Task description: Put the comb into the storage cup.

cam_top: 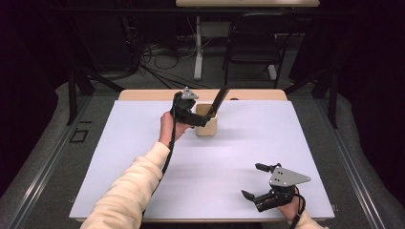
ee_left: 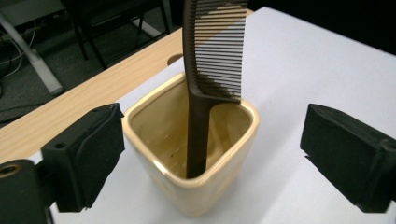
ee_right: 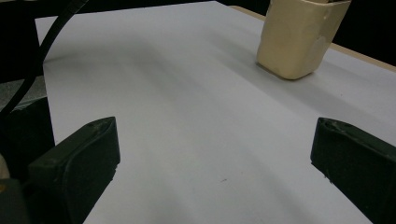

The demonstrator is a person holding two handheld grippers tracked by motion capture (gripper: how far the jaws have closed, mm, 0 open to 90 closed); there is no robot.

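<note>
- Comb [ee_left: 205, 70] stands handle-down in cream cup [ee_left: 187, 154], leaning on rim, teeth end sticking out top.
- Cup sits near far edge of white mat [cam_top: 143, 143].
- Left gripper [ee_left: 212, 154]: jaws wide apart either side of cup, holding nothing.
- Right gripper [cam_top: 253, 181]: jaws wide, empty, near front right corner, well apart from cup.

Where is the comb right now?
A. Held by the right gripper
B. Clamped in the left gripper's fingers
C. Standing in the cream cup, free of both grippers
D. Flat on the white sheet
C: the comb stands handle-down inside the cup, and the left gripper is open around it, touching nothing.
</note>
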